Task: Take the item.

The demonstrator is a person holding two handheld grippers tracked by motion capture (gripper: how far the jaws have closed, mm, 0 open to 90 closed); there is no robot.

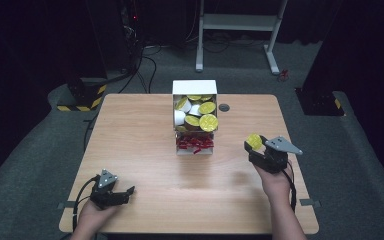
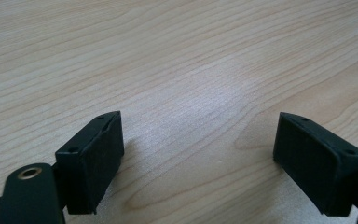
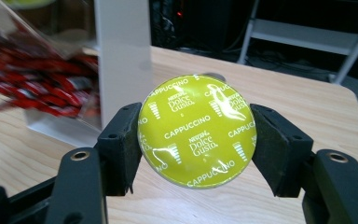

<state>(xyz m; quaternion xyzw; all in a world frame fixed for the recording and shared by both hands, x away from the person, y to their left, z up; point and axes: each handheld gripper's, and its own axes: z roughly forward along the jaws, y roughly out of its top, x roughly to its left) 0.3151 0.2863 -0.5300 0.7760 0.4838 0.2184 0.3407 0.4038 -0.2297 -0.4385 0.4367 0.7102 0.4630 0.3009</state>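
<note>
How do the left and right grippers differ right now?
The left gripper has its jaws wide open with nothing between them; the right gripper is shut on a yellow-green capsule. The left gripper sits low over bare table at the near left; the right gripper is at the table's right side, right of the white box. Both are hand-held with black jaws.

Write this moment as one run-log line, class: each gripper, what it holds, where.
right gripper: shut on yellow capsule, right of white box | left gripper: open, nothing between jaws, low over table
</note>
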